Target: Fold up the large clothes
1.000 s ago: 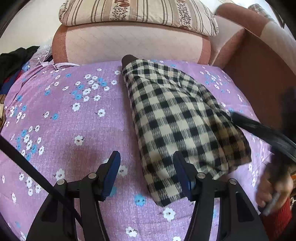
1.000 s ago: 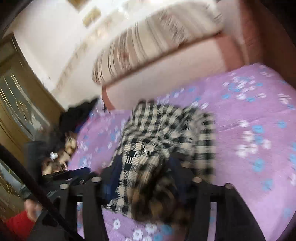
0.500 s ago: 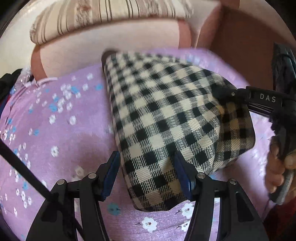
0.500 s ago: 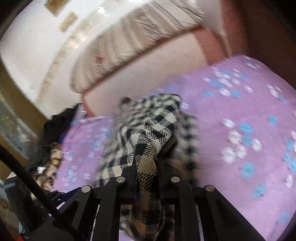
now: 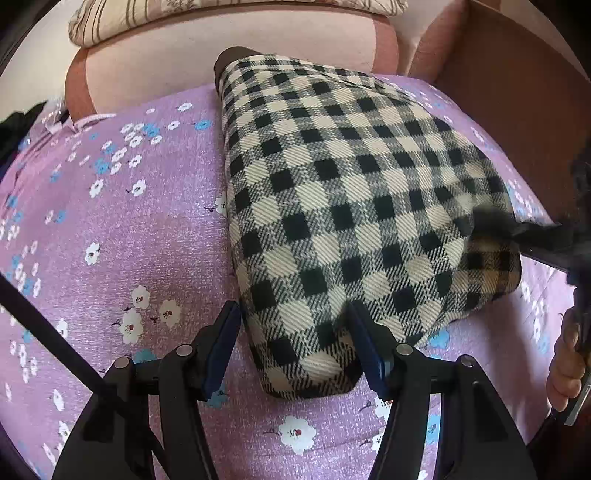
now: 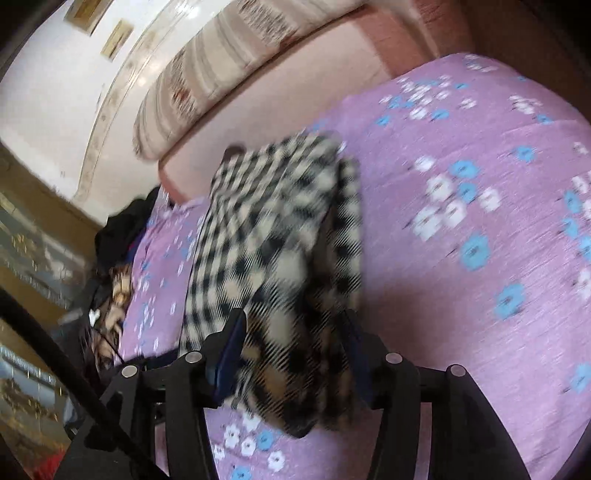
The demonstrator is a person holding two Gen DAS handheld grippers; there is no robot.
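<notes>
Already folded into a thick wedge, the checked garment [image 5: 343, 206] lies on the bed [image 5: 122, 229], filling the middle and right of the left wrist view; its narrow end points toward the upper centre of the frame, where a dark brown lining shows at the tip. Its near corner sits between the blue pads of the left gripper [image 5: 295, 347], low in the centre of the frame. The jaws stand spread, one pad just beside the cloth's left edge and the other resting on top of the fold, with no pinch visible.

At the right edge of that view the right gripper [image 5: 491, 229] reaches in as a dark blurred bar over the far right corner of the garment, and a hand [image 5: 565, 365] holds its handle below.

From the right wrist view, which is blurred, a bunched fold of the checked garment [image 6: 280, 258] lies between the right gripper [image 6: 295, 350] pads in the lower centre. Its jaws have just been opening after a tighter pinch, and they stand apart around the cloth; whether the pads press it I cannot tell.

Around the garment spreads the purple floral sheet of the bed. A pink padded headboard [image 5: 221, 55] rises across the top, with a striped pillow [image 5: 155, 18] above it. Dark clothes [image 6: 125, 229] are piled at the left of the right wrist view.
</notes>
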